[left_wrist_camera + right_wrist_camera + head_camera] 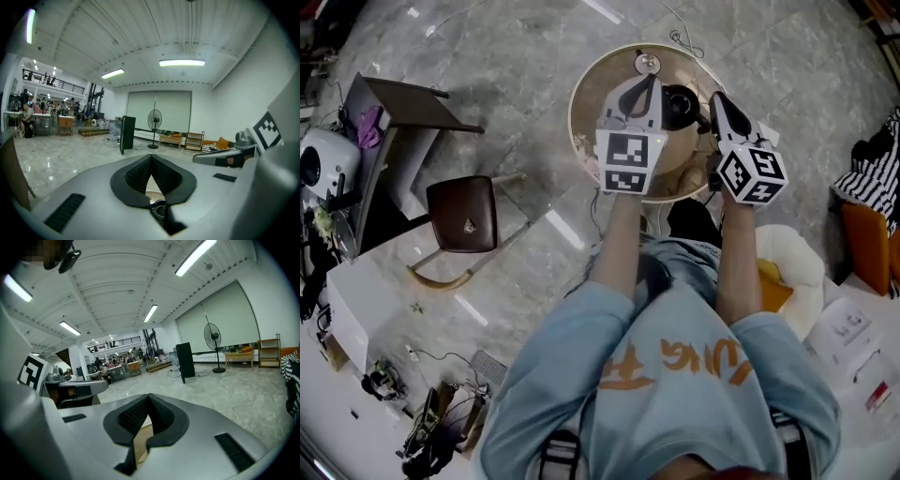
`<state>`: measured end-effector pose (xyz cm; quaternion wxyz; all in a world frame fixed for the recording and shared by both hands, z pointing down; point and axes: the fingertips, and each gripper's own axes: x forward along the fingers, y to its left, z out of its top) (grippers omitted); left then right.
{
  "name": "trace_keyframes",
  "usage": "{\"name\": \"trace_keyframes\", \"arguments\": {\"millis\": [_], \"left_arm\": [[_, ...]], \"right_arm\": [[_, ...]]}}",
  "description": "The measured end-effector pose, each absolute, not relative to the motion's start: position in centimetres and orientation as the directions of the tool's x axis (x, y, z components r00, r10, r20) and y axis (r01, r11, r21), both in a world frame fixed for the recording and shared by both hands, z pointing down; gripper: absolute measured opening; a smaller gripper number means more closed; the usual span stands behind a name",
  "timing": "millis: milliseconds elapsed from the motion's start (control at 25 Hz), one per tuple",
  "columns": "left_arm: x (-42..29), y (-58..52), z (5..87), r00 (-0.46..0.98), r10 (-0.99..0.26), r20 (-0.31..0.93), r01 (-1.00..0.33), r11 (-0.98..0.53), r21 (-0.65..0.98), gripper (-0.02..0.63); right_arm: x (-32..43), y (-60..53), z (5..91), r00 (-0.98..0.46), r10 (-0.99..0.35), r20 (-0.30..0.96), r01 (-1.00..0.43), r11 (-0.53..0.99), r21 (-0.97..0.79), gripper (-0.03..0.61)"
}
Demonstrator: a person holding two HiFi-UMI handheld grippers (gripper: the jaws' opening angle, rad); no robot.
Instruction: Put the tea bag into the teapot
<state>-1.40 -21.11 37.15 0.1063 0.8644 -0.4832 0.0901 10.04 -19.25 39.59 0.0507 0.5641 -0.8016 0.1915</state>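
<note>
A black teapot (680, 105) stands on a round wooden table (591, 94) at the top of the head view. My left gripper (653, 82) hovers just left of the teapot, and my right gripper (713, 97) just right of it. Both point away from me and up at the room. In the left gripper view the jaws (151, 157) are shut tip to tip with nothing between them; a dark round rim (159, 209) shows below them. In the right gripper view the jaws (149, 397) are likewise shut and empty, with table wood (140, 442) beneath. I cannot make out a tea bag in any view.
A small round metallic item (647, 64) lies at the table's far side. A brown chair (461, 214) and a dark side table (403, 103) stand to the left on the marble floor. A white cushioned seat (792, 258) sits right of the person.
</note>
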Motion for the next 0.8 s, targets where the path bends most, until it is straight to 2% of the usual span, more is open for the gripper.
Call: {"name": "trace_keyframes", "arguments": {"millis": [440,800], "left_arm": [[-2.6,-21.0,26.2,0.556,-0.829,0.059,-0.831,-0.556,0.008,0.025],[-1.6,-20.9,20.9,0.556,-0.831,-0.012,-0.829,-0.554,-0.077,0.025]], "right_arm": [[10.7,-19.4,29.5,-0.332,-0.937,0.104,-0.938,0.317,-0.139,0.012],[12.5,-18.9,23.8,-0.272,-0.962,-0.009,-0.961,0.272,-0.055,0.012]]}}
